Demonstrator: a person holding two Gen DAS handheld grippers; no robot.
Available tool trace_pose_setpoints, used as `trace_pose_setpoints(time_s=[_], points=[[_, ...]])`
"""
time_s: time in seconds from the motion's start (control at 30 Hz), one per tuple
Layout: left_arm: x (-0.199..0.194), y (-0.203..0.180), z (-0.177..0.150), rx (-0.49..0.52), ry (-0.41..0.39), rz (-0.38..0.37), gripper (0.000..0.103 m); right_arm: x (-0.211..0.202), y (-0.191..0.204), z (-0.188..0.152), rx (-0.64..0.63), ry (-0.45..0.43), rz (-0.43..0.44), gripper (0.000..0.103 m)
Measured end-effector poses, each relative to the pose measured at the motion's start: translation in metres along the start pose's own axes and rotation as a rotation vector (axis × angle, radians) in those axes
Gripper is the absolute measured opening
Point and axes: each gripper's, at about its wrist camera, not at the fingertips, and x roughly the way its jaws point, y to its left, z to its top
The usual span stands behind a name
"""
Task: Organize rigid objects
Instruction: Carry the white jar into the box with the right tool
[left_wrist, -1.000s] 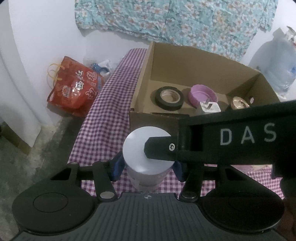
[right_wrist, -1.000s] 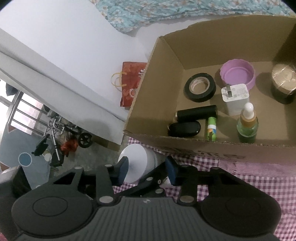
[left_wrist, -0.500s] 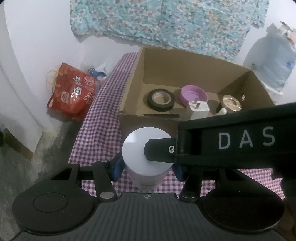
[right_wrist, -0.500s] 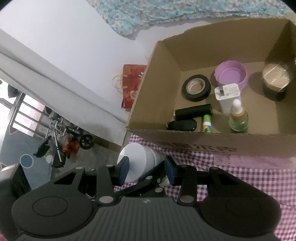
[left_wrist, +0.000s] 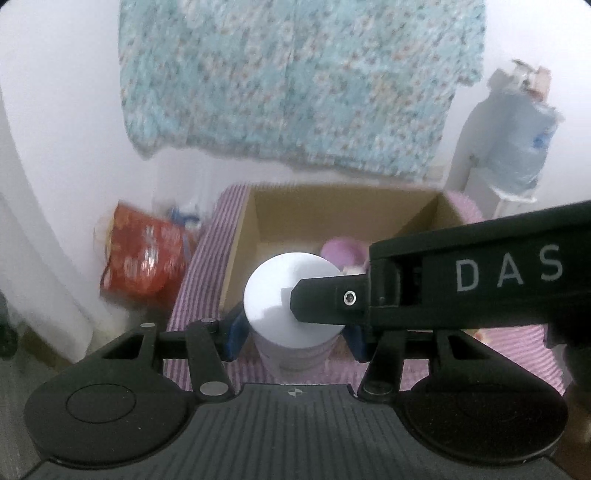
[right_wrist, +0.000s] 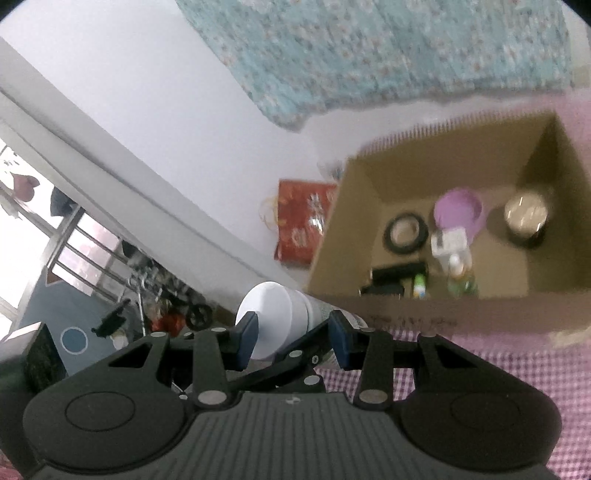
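A white bottle (left_wrist: 288, 295) with a broad white cap (right_wrist: 267, 314) hangs in the air just before the cardboard box (left_wrist: 236, 273). My left gripper (left_wrist: 293, 338) is shut on its body, blue pads on both sides. My right gripper (right_wrist: 291, 339) is shut on it too, crossing in from the right, with one of its fingers (left_wrist: 325, 301) lying over the cap. In the box (right_wrist: 406, 314) lie a black tape roll (right_wrist: 405, 233), a purple lid (right_wrist: 458, 210), a white charger (right_wrist: 445, 242), a gold-topped jar (right_wrist: 526, 218), a green dropper bottle (right_wrist: 460, 282) and a black tube (right_wrist: 399, 273).
The box stands on a table under a purple checked cloth (right_wrist: 498, 369). A red bag (left_wrist: 144, 258) sits on the floor to the left of the table. A large water jug (left_wrist: 517, 147) stands at the back right. A floral cloth (left_wrist: 295, 81) hangs on the wall behind.
Both grippers have risen together with the white bottle in them. The box now sits lower and smaller in both views, and the bottle covers part of its inside in the left view.
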Motion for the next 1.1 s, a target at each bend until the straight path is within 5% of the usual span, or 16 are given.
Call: trace_pose_setpoints(time_s=[0.33, 0.5, 0.87, 1.1], points=[[0.009, -0.058, 0.062, 0.067, -0.099, -0.140, 0.053, -0.070, -0.017, 0.054, -0.055, -0.181, -0.072, 0.046], [0.053, -0.085, 0.075, 0.065, -0.008, -0.218, 0.053, -0.073, -0.057, 0.073, -0.003, -0.188, -0.116, 0.046], [0.138, -0.115, 0.047, 0.092, 0.205, -0.241, 0.053, -0.023, -0.160, 0.071, 0.185, -0.075, -0.140, 0.045], [0.152, -0.116, 0.035, 0.099, 0.241, -0.249, 0.053, -0.010, -0.178, 0.061, 0.197, -0.033, -0.168, 0.045]])
